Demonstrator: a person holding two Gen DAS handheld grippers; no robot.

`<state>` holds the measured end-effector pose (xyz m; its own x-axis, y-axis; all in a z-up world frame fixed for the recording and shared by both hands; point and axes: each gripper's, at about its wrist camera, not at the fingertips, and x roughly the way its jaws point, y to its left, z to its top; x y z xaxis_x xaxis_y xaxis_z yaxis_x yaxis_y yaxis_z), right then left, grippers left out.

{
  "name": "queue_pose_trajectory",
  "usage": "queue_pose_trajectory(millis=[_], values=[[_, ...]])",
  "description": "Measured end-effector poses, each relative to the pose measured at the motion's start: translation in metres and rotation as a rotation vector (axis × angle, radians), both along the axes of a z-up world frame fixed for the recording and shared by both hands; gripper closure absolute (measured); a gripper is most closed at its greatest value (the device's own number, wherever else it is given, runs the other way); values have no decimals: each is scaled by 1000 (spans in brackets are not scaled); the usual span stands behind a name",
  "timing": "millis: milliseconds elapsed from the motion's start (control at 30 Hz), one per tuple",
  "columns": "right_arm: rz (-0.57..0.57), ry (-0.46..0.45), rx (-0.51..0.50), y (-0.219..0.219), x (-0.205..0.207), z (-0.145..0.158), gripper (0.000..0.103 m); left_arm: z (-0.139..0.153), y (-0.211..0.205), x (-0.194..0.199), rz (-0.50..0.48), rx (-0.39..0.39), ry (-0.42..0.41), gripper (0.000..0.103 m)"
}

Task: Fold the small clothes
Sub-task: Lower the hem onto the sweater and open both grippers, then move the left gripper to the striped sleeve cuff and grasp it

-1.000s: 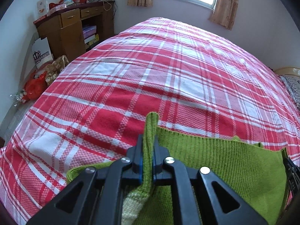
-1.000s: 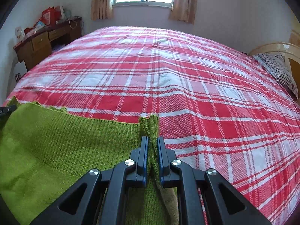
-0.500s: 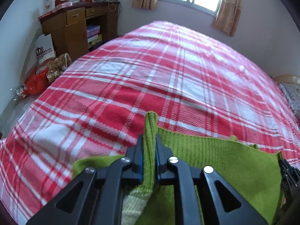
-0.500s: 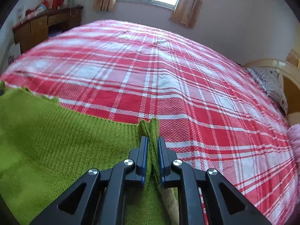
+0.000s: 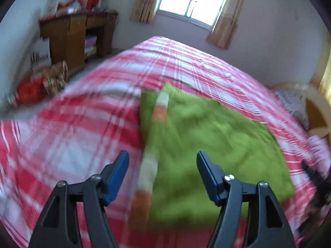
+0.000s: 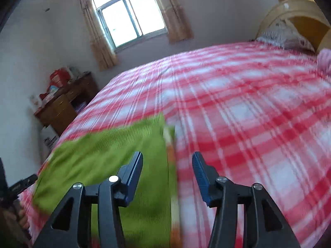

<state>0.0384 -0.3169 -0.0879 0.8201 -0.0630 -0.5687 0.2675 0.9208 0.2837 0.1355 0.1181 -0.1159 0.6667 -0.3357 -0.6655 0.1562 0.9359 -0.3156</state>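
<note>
A green knit garment [image 5: 206, 136] lies flat on the red plaid bedspread [image 5: 78, 136], with a cream and orange striped band [image 5: 149, 165] along its left edge. My left gripper [image 5: 162, 161] hovers back from that edge, its jaws opening and nothing pressed between them. In the right wrist view the same garment [image 6: 107, 161] lies at lower left, its striped band [image 6: 170, 155] on its right edge. My right gripper [image 6: 167, 165] hangs above that edge, jaws opening, pads clear of the cloth. Both views are blurred by motion.
A wooden desk [image 5: 72, 35] piled with boxes stands by the wall past the bed's left side, with bags [image 5: 41, 84] on the floor. A headboard [image 6: 298, 18] and patterned pillow [image 6: 283, 35] are at the bed's right end. The window [image 6: 128, 16] is behind the bed.
Both grippers let go of the green garment's corners and pulled back and up. The garment now lies spread on the bed further from both cameras. The right view has rolled.
</note>
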Motion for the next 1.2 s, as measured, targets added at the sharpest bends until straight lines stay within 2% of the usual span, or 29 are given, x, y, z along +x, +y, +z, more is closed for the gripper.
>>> queue_pose_trajectory(millis=[67, 167, 300, 333, 367, 400, 433, 467, 567, 700, 800, 900, 933, 967, 1033, 1067, 1100, 1133, 1200], values=[[12, 18, 27, 10, -17, -11, 52, -11, 1, -8, -1, -27, 26, 33], [55, 71, 20, 30, -23, -29, 52, -24, -7, -10, 8, -24, 70, 33], [38, 161, -109, 54, -19, -43, 54, -27, -20, -18, 34, 60, 28, 35], [31, 172, -128, 59, -19, -45, 57, -26, -24, -19, 39, 87, 26, 38], [22, 178, -148, 63, -19, -46, 60, -26, -29, -19, 40, 123, 24, 47], [16, 183, -168, 66, -20, -47, 72, -26, -34, -20, 39, 163, 23, 53], [10, 196, -208, 70, -20, -47, 77, -26, -36, -21, 45, 190, 22, 63], [15, 206, -250, 73, -19, -47, 79, -26, -35, -21, 50, 206, 21, 70], [28, 231, -344, 77, -19, -49, 82, -26, -28, -23, 61, 217, 25, 76], [-3, 225, -268, 58, -25, -50, 82, -29, -22, -32, 67, 257, 8, 77], [-5, 227, -247, 53, -25, -50, 82, -30, -21, -35, 62, 273, -2, 76], [13, 243, -290, 59, -25, -49, 79, -28, -21, -34, 77, 290, 9, 68], [12, 248, -305, 61, -28, -46, 73, -27, -20, -35, 92, 304, 9, 58], [-6, 257, -329, 65, -31, -41, 70, -26, -18, -36, 105, 317, 7, 42], [-76, 226, -427, 77, -41, -26, 68, -26, -13, -39, 142, 343, 9, 28], [-106, 171, -500, 90, -48, -16, 68, -26, -10, -40, 152, 336, 12, 27], [-98, 125, -528, 100, -52, -9, 68, -27, -7, -40, 156, 318, 23, 27], [-27, 85, -514, 114, -52, -4, 68, -27, -6, -40, 163, 304, 36, 27], [99, 76, -456, 135, -43, -3, 68, -27, -6, -42, 170, 299, 49, 27]])
